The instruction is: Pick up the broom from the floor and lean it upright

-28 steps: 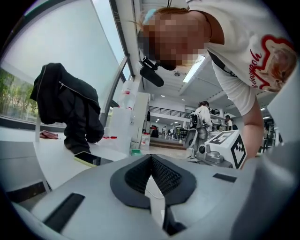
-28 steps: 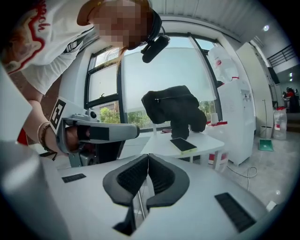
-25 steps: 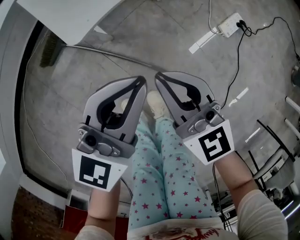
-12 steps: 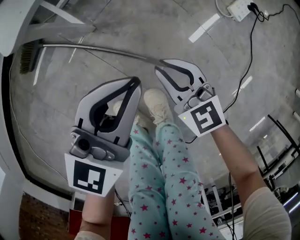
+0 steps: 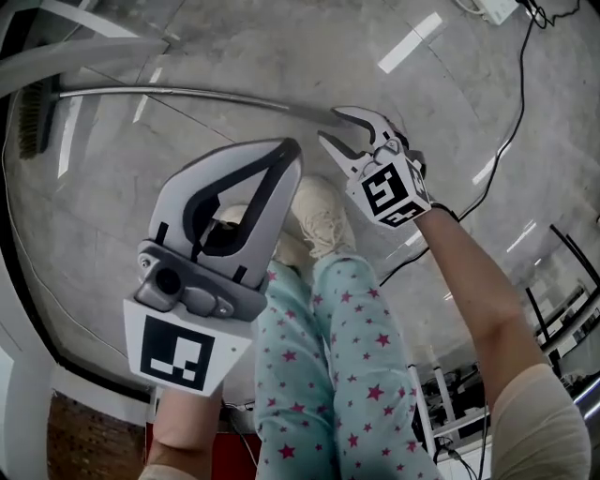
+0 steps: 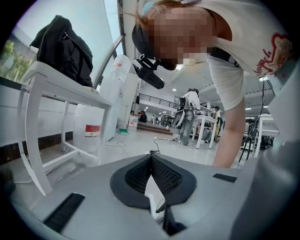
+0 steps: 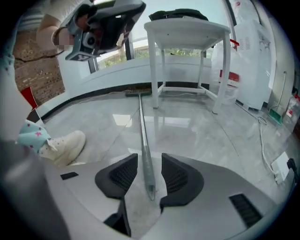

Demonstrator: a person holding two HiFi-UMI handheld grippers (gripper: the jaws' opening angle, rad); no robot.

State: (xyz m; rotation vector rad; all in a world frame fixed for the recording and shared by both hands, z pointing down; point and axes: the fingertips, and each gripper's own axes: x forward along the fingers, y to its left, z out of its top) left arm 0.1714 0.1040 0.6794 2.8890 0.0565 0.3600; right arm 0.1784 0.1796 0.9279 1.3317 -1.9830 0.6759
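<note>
The broom lies flat on the grey floor. Its dark brush head (image 5: 33, 117) is at the far left and its metal handle (image 5: 187, 94) runs right. My right gripper (image 5: 330, 127) is down at the handle's free end. In the right gripper view, the handle (image 7: 143, 136) lies between the pads of the right gripper (image 7: 149, 161), whose jaws are opening and do not press it. The brush head (image 7: 138, 93) shows far off by a table leg. My left gripper (image 5: 289, 150) hangs higher, shut and empty, also visible as the left gripper (image 6: 151, 158) pointing across the room.
A white table (image 7: 187, 28) stands over the broom's brush end. The person's shoe (image 5: 323, 220) and star-print legs are just below the handle. A power strip (image 5: 497, 7) with black cables lies at the upper right. Black frames (image 5: 572, 281) stand at the right.
Both grippers came down toward the floor, the right much further. The right gripper reached the handle's end and its jaws went from shut to open. The left stayed shut.
</note>
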